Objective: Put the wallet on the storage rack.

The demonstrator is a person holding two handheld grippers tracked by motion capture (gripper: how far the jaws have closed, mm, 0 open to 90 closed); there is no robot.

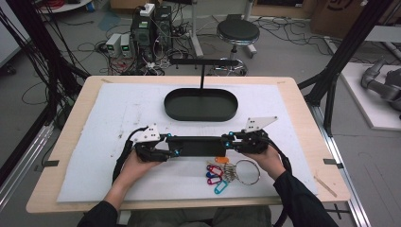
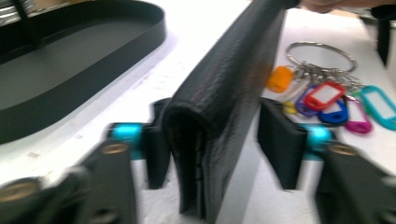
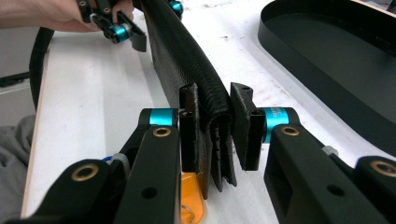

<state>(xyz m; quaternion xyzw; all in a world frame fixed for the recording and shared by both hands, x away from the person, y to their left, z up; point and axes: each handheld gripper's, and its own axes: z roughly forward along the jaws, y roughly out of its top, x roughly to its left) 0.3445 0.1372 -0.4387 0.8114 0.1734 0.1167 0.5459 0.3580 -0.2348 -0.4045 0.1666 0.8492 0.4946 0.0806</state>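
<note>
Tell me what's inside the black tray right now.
Nothing visible: the black tray shows a bare dark floor. The wallet sits in front, between both grippers. The tray's near inner wall is hidden behind its rim.

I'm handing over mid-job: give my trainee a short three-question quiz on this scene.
1. True or false: the wallet lies inside the tray.
2. Which gripper's pads press the wallet: A) left gripper B) right gripper C) neither?
3. What lies on the mat just in front of the wallet, on the person's side?

Key:
1. False; it stands on edge on the mat, short of the tray.
2. B; the left one's jaws stand apart from it on one side.
3. The keyring with coloured tags.
</note>
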